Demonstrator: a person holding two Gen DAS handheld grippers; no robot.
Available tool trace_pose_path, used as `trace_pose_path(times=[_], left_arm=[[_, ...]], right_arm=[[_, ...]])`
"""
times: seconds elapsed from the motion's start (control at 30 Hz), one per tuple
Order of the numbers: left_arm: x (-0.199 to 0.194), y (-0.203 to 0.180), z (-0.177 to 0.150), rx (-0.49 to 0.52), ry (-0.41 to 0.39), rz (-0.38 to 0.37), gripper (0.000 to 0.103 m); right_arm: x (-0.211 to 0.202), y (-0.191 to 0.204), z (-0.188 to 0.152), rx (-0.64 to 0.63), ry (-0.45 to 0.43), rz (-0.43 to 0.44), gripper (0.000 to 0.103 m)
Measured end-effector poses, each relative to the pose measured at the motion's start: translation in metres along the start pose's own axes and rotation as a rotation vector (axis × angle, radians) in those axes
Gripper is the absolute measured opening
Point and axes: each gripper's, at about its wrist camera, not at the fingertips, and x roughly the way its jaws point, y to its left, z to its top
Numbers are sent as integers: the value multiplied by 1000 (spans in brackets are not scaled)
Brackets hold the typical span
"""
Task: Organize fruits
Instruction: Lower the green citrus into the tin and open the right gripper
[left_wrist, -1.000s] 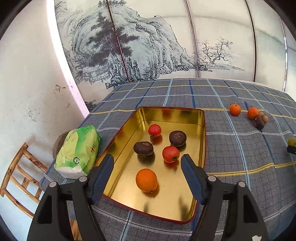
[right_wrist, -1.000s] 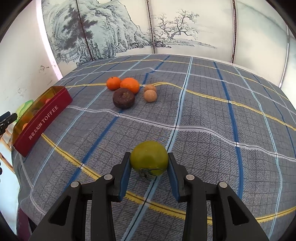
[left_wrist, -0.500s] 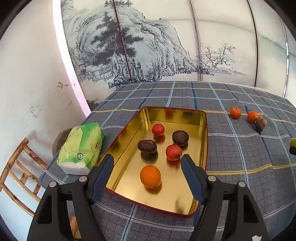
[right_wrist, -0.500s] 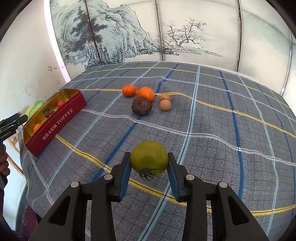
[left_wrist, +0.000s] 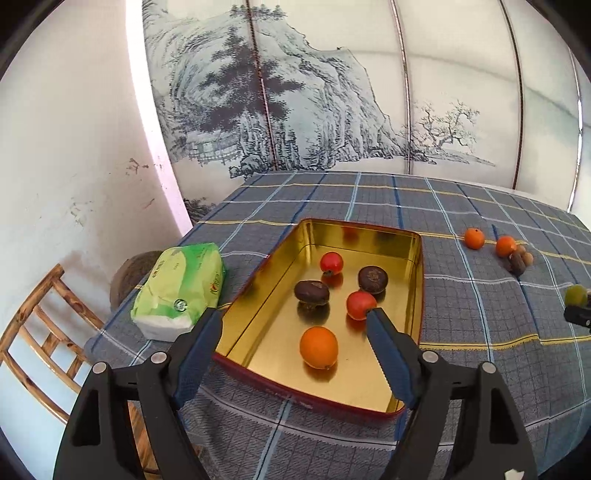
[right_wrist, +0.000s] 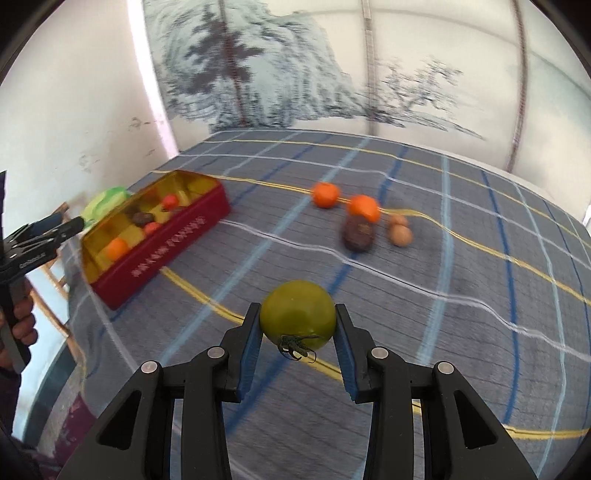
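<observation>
Carrying the green tomato toward the tin, I have my right gripper clenched on it, the pads pressing its two sides with the stem facing me, and it hangs clear above the surface. My left gripper hovers over the near end of the tin with its jaws opening and nothing between them; the orange that shows in the gap lies on the tin floor below. That tin already holds two red tomatoes, two dark brown fruits and the orange, mostly toward the middle and near end, so the far end looks like the free spot, I judge. To do this well I should keep the squeeze steady and no harder, since a tomato bruises easily, and hold it high enough to pass over the red wall instead of knocking it. I would lower the tomato until it nearly rests on the gold floor before letting go, because a round fruit dropped onto bare metal will probably roll into the others. My left gripper should draw back from the tin mouth so the two do not meet. Two more oranges, a dark fruit and two small tan ones wait in a cluster on the cloth, well apart from the tin.
</observation>
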Motion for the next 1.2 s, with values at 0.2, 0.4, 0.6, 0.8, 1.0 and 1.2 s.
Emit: trace_pose_path(times=[0.2, 0.4, 0.6, 0.8, 1.0, 1.2], left_arm=[[-1, 11, -7, -24, 14, 10, 78], [-3, 22, -14, -41, 18, 19, 80], [-5, 33, -19, -48, 19, 28, 81], [-3, 42, -25, -62, 29, 22, 81], [-3, 52, -28, -78, 33, 18, 82], [-2, 60, -31, -94, 36, 12, 82]], right_arm=[[7, 53, 21, -95, -12, 82, 39], [22, 104, 43, -193, -17, 149, 39], [44, 136, 56, -231, 6, 190, 39], [67, 160, 68, -245, 33, 213, 39], [89, 177, 74, -267, 62, 215, 39], [107, 186, 76, -281, 95, 207, 39]])
